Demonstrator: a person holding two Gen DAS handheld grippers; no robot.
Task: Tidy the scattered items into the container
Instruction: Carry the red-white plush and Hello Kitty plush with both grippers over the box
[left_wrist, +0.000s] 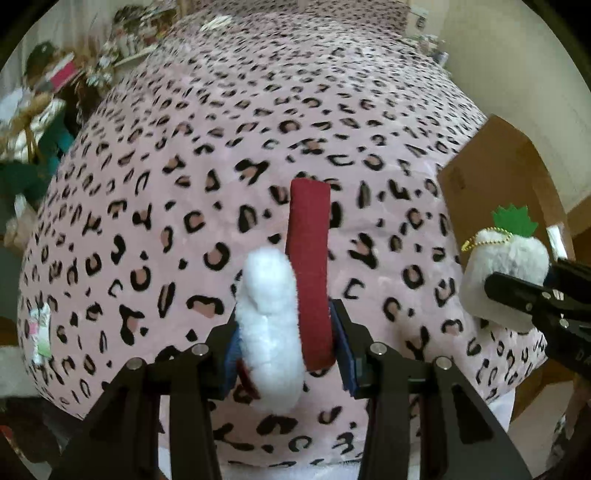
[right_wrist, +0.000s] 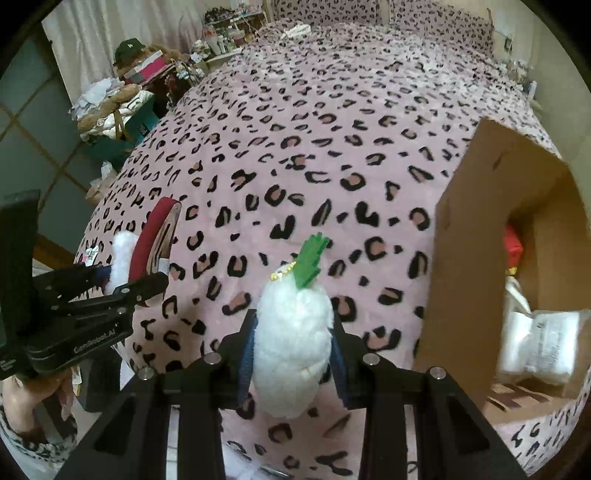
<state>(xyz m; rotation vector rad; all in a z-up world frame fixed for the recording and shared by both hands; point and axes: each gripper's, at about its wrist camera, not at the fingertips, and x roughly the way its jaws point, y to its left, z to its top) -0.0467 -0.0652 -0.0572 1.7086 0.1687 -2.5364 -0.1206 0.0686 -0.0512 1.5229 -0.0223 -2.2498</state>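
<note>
Two grips over the bed (left_wrist: 258, 122): my left gripper (left_wrist: 284, 332) pinches a red slipper (left_wrist: 308, 258); my right gripper (right_wrist: 291, 339) pinches a white plush (right_wrist: 291, 332) beside the box (right_wrist: 476, 221).

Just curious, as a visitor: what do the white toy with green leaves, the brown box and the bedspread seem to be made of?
White toy: fluffy plush by its fuzzy pile; the leaves look like flat felt. Brown box: matte corrugated cardboard, probably, judging by its stiff plain walls. Bedspread: soft fleece-like fabric with a printed leopard pattern.

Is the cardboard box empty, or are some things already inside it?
Not empty. Through the open side of the cardboard box, the right wrist view shows a clear plastic packet and something red.
</note>
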